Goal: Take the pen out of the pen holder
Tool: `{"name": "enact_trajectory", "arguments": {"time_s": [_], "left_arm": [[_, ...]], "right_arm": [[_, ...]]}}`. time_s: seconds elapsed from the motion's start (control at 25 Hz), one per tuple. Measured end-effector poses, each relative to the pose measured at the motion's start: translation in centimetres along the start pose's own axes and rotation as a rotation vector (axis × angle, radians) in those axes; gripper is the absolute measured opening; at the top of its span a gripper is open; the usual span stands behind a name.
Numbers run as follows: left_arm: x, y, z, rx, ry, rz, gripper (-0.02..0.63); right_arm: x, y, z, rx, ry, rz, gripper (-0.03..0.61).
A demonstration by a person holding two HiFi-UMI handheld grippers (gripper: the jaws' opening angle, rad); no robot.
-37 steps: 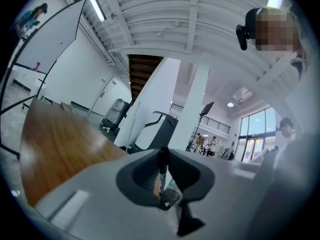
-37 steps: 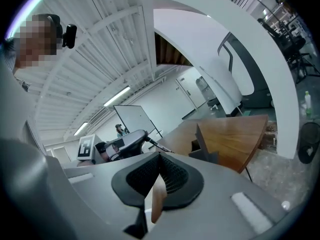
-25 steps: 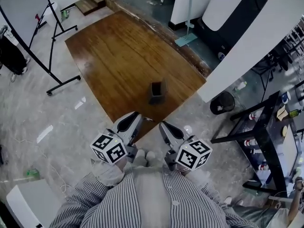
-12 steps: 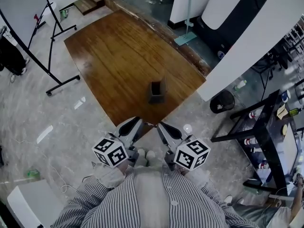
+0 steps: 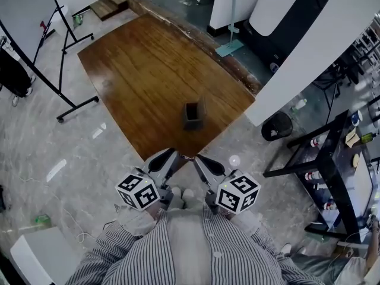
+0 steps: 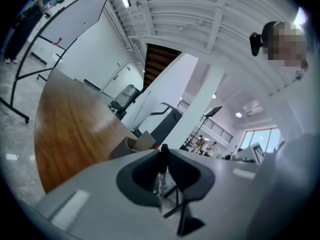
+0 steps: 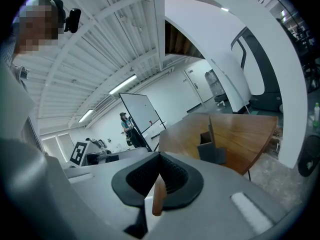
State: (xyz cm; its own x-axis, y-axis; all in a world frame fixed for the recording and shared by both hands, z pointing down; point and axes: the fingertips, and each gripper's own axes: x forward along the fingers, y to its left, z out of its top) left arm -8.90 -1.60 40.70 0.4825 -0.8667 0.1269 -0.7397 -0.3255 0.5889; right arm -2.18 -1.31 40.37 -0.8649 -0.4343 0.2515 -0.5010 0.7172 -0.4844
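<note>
A dark square pen holder [image 5: 192, 115] stands on the wooden table [image 5: 142, 64], near its front corner. In the right gripper view the pen holder [image 7: 213, 150] shows a thin pen [image 7: 210, 128] sticking up from it. In the left gripper view the holder [image 6: 131, 145] peeks over the jaws. My left gripper [image 5: 173, 154] and right gripper [image 5: 196, 158] hover side by side close to my chest, just short of the table's near edge and well apart from the holder. Both point toward the table, jaw tips together, nothing between them.
A whiteboard on a black wheeled stand [image 5: 59, 52] stands left of the table. A white slanted partition [image 5: 314, 46] runs along the right, with a black bin [image 5: 278, 126] at its foot and a black shelf rack [image 5: 332, 171] further right. Grey floor lies around the table.
The left gripper has drifted slightly toward my body. The right gripper, both sets of jaws and the pen holder stand as before.
</note>
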Motion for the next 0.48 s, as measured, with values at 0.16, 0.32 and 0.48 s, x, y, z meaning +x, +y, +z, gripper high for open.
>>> {"name": "enact_trajectory", "arguments": {"time_s": [0.16,0.32,0.48], "left_arm": [[0.18,-0.19,-0.01,0.033,0.006,0.011,0.049],[0.46,-0.62,-0.24,0.053,0.017,0.012,0.049],[0.65,-0.67,-0.44,0.048,0.022,0.01,0.049]], "right_arm": [[-0.02,-0.26,0.06,0.001,0.004,-0.002,0.0],[-0.08,-0.39,0.04,0.003,0.013,0.0,0.0],[-0.08,-0.51,-0.09,0.0,0.021,-0.002,0.0]]}}
